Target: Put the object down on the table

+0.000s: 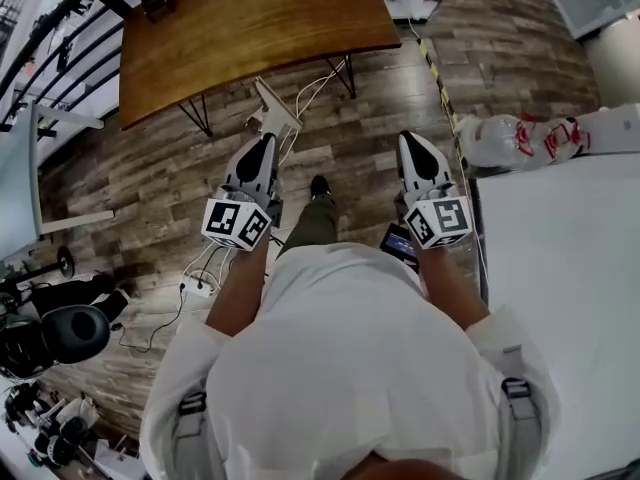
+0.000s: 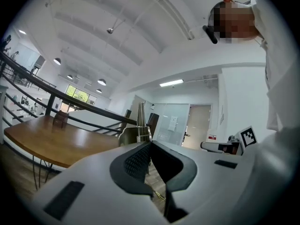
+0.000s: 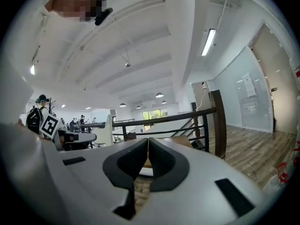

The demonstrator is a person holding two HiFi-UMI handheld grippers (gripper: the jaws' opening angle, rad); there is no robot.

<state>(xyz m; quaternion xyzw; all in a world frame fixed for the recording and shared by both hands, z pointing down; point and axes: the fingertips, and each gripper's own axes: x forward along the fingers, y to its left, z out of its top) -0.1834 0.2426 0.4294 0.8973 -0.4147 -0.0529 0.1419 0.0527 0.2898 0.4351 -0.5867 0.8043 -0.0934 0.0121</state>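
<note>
My left gripper (image 1: 264,138) points level over the wooden floor, its jaws shut on the base of a pale metal tool (image 1: 272,108). In the left gripper view the tool (image 2: 137,131) sticks out past the left gripper (image 2: 149,145), with a thin upright blade and a threaded part. My right gripper (image 1: 410,138) is held beside it at about the same height. In the right gripper view the right gripper (image 3: 148,142) has its jaws pressed together with nothing visible between them. The white table (image 1: 570,268) lies to my right, apart from both grippers.
A brown wooden table (image 1: 250,28) on black legs stands ahead. A clear plastic bag with red print (image 1: 510,138) lies at the white table's far corner. Cables and a power strip (image 1: 197,288) trail over the floor. Black equipment (image 1: 60,333) sits at the lower left.
</note>
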